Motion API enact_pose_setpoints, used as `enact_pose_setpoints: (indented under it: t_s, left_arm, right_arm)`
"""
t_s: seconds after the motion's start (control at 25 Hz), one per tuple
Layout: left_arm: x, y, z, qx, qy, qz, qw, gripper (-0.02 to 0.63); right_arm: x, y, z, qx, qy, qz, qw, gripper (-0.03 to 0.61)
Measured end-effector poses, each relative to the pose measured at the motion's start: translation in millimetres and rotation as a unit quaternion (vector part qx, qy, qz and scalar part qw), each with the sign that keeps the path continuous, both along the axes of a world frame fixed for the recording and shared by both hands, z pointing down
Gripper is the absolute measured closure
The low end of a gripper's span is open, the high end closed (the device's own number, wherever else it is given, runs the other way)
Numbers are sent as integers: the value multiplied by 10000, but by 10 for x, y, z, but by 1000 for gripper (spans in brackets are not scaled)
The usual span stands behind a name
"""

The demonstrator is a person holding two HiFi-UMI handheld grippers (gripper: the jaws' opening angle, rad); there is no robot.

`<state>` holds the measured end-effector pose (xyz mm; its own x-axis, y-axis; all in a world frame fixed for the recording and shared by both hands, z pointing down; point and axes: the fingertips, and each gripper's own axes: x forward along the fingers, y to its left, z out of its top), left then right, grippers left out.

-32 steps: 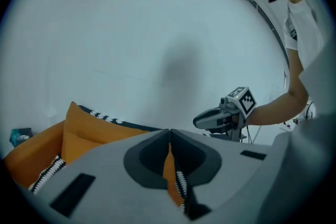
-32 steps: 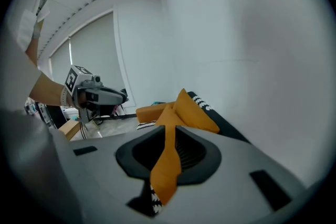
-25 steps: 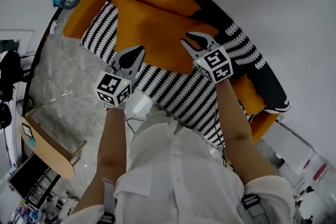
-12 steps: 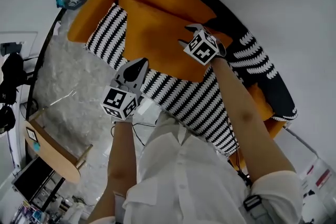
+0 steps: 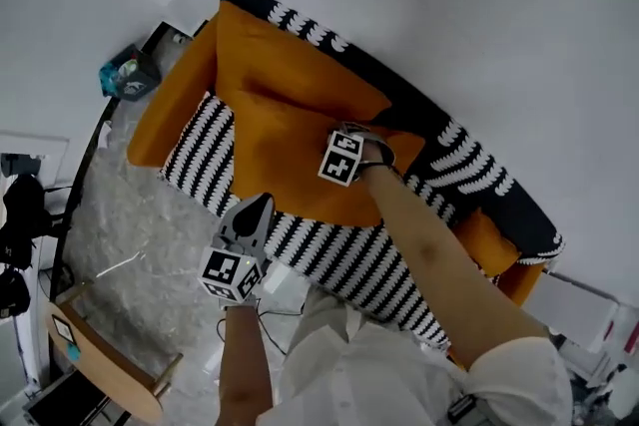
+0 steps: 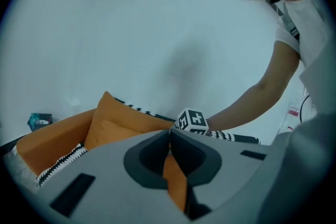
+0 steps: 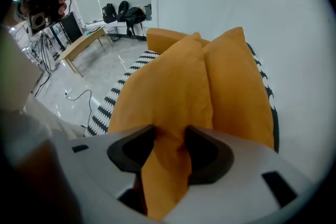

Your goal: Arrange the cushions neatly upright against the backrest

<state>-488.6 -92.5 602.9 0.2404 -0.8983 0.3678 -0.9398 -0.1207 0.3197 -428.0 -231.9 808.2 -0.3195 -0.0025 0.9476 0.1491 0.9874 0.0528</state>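
The right gripper [image 7: 168, 136], its jaws just closing, pinches only a fold of the front cushion [image 7: 163, 86], which leans on a second cushion [image 7: 239, 81] near the backrest [image 5: 469, 165]. I think the thin fabric may slip, so the cushion flops forward. The left gripper [image 6: 169, 134] is clenched and gives no support.

Front cushion [image 5: 290, 150] against rear cushion [image 5: 290, 75] — both on sofa [image 5: 339, 249].
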Motion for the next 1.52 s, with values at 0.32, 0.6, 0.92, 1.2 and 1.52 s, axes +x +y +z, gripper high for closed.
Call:
enact_pose_setpoints:
  t_s: [0.32, 0.6, 0.92, 1.2, 1.52]
  left_arm:
    - [-7, 117, -77, -44, -35, 54, 10000, 591]
    - [365, -74, -315, 163, -71, 467, 9987, 591]
    - [966, -255, -583, 398, -91, 1000, 9941, 591]
    - [1644, -380, -633, 417, -23, 1527, 9874, 591]
    - [2306, -499, -625, 402, 68, 1998, 9790, 591]
  right_arm:
    - [9, 271, -224, 9, -113, 140, 9998, 548]
    - [299, 568, -604, 69, -429, 530, 9977, 557]
    - [1114, 518, -1009, 391, -520, 693, 9955, 557]
    - [2199, 404, -1100, 559, -258, 1234, 9904, 558]
    - [3273, 172, -1020, 810, -25, 2433, 9666, 560]
